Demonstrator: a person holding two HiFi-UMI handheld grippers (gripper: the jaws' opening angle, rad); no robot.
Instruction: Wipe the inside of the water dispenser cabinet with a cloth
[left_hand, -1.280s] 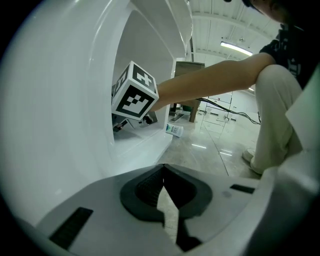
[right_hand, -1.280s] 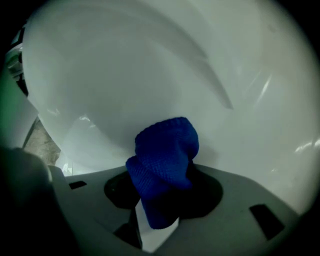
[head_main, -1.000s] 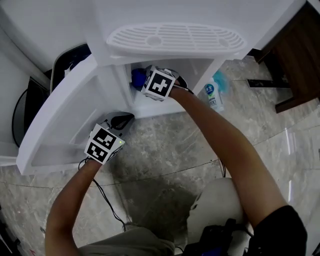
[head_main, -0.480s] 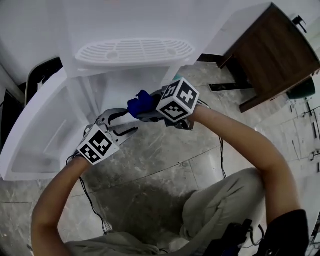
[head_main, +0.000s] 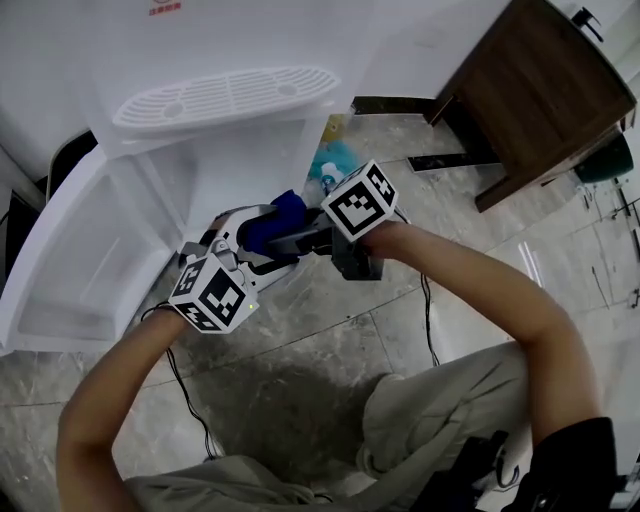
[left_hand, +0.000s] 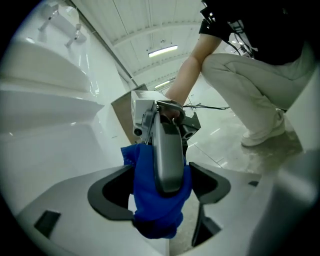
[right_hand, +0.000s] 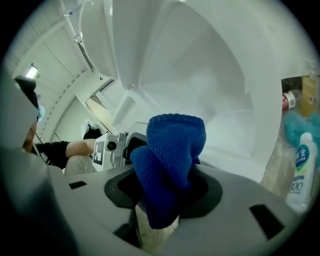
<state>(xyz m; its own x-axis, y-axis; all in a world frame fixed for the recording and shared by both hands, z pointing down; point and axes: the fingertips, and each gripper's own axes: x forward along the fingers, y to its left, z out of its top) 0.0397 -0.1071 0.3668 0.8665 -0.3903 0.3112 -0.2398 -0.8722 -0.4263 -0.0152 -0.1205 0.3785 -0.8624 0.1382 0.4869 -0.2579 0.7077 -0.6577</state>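
Head view: cloth is held above the floor, just outside the open cabinet. Left gripper view: left claw has just been opened, released, cloth between its jaws. Right gripper view: cloth is clenched by right claw.

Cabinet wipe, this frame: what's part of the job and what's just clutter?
Job:
- blue cloth
- right gripper, shut on the cloth
- left gripper, fingers just been opening, cloth between them
- water dispenser cabinet, door open

Lying about:
- white bottle beside the dispenser
- wooden cabinet
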